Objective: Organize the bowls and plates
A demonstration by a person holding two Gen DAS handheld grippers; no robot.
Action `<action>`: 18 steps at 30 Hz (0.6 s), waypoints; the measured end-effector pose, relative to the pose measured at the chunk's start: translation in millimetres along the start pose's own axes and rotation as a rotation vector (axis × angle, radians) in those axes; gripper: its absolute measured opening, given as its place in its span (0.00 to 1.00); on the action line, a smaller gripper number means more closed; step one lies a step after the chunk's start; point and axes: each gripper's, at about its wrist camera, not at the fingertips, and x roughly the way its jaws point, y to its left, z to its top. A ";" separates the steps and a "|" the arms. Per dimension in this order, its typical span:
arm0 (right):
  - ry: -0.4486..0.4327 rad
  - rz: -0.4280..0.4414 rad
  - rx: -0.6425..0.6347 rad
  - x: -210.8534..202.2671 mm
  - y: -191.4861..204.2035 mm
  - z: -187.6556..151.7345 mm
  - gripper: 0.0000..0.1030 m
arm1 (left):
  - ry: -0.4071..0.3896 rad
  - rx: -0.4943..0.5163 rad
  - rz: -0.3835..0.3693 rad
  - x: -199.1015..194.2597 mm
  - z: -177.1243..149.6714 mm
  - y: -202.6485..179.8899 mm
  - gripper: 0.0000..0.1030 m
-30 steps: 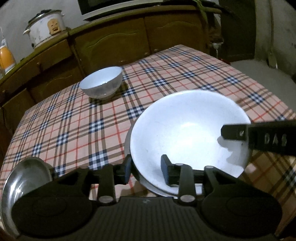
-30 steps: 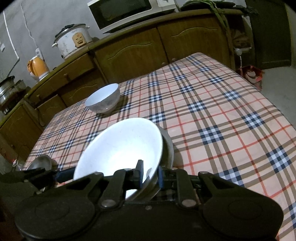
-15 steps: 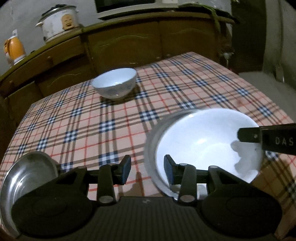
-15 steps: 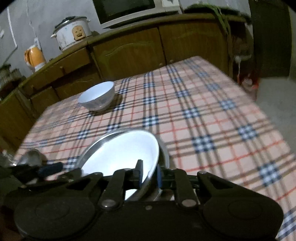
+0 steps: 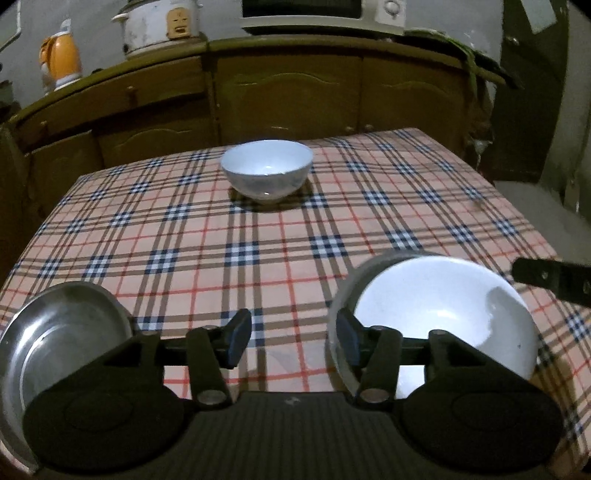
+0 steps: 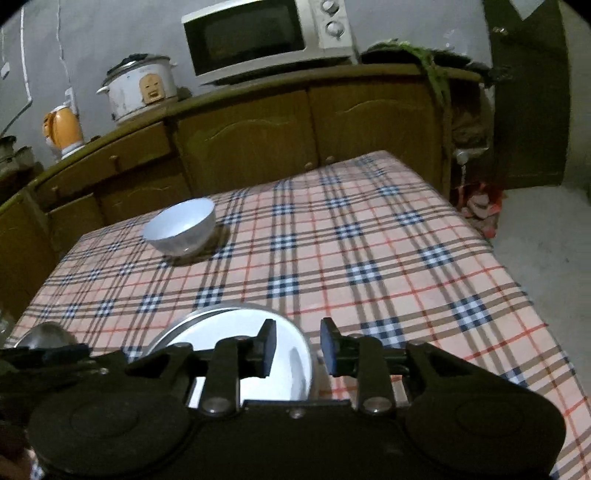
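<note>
**Both grippers off the stacked bowl**

Left gripper (image 5: 288,341) at lower centre of its view, jaws spread and just been opening, only checked cloth between the pads; right-hand pad sitting just beside the steel rim, not pressing. Right gripper (image 6: 297,349) likewise released, jaws just been opening, a clear gap between the pads, the bowl's edge low in that gap but whether it touches, cannot tell.

White bowl (image 5: 439,317), lower right of the left view: smooth, glossy, round, nested inside a wider steel bowl (image 5: 341,295) whose thin metal rim curls round its left side. Level on the tablecloth (image 5: 280,251) now. A second ago tilted up, white rim clamped between the right pads and the left jaws astride the near edge; both let go since.

Second white bowl (image 5: 266,170) upright at upper centre, well apart. Shiny steel dish (image 5: 55,343) at lower left edge. Cloth in peach plaid, navy and red lines. Behind, wooden cabinets (image 6: 251,140), rice cooker (image 6: 138,86), microwave (image 6: 264,33), orange kettle (image 6: 62,127).
</note>
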 end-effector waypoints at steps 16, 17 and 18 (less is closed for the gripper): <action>0.010 0.087 -0.005 27.4 22.5 30.0 0.35 | -0.008 -0.130 0.049 12.4 31.7 39.6 0.63; 0.003 0.087 0.000 28.3 21.9 30.3 0.36 | -0.009 -0.135 0.049 13.0 33.5 42.0 0.63; 0.003 0.081 0.007 29.5 20.3 29.1 0.37 | -0.009 -0.138 0.049 14.2 34.7 44.0 0.64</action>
